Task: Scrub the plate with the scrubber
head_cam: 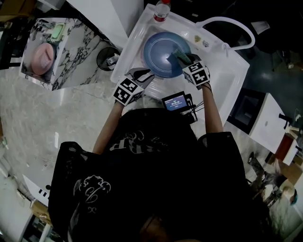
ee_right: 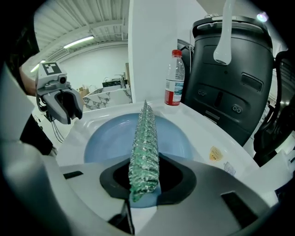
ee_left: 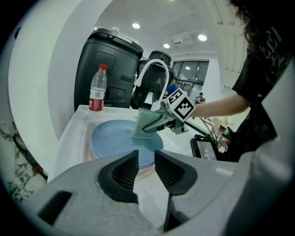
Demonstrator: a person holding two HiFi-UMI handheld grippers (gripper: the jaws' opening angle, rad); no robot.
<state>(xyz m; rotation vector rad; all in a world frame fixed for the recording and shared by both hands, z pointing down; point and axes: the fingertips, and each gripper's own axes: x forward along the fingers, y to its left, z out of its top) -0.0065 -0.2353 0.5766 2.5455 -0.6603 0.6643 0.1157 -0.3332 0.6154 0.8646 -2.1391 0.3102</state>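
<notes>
I am clamping the fingers of my right gripper (ee_right: 144, 177) tight on the scrubber (ee_right: 144, 143). The green mesh pad is standing on edge between them and sticking out past the tips toward the far side. In the left gripper view its lower edge is looking as if it is pressing on the right part of the plate (ee_left: 113, 138), though I cannot tell for sure that they are touching. The blue plate is lying flat in the left part of the white sink (head_cam: 222, 61), under and just beyond my right fingers.

My left gripper (ee_left: 146, 168) is hovering over the near left rim of the sink, apart from the plate. Its fingers are standing only a narrow gap apart, and nothing is sitting between them or touching them.

A clear bottle (head_cam: 162, 10) with a red cap and red label is standing upright on the far rim of the sink, beyond the plate. A white faucet (head_cam: 227, 21) is arching over the far right side of the sink.
</notes>
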